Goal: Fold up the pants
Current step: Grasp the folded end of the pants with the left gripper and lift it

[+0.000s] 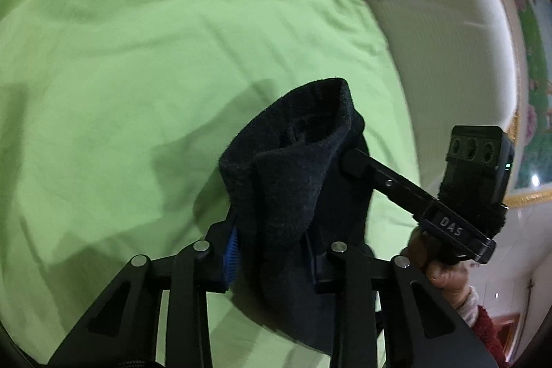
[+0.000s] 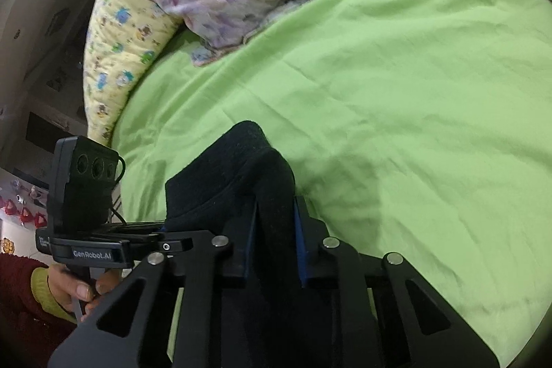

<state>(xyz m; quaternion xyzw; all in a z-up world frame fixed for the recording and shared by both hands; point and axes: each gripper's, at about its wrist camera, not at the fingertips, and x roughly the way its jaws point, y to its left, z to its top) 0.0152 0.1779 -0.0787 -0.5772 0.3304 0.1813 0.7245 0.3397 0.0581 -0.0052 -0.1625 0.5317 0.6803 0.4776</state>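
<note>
You are holding the black pants lifted above the green bedsheet, bunched edges clamped in both the left gripper and right gripper. Thick fleece is bulging; uneven pull risks slipping.

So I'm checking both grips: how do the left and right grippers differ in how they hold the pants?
The left gripper has a bunched, rolled edge of the pants standing above it; the right gripper pinches a flatter fold. Both are shut on the fabric above the green sheet.
</note>
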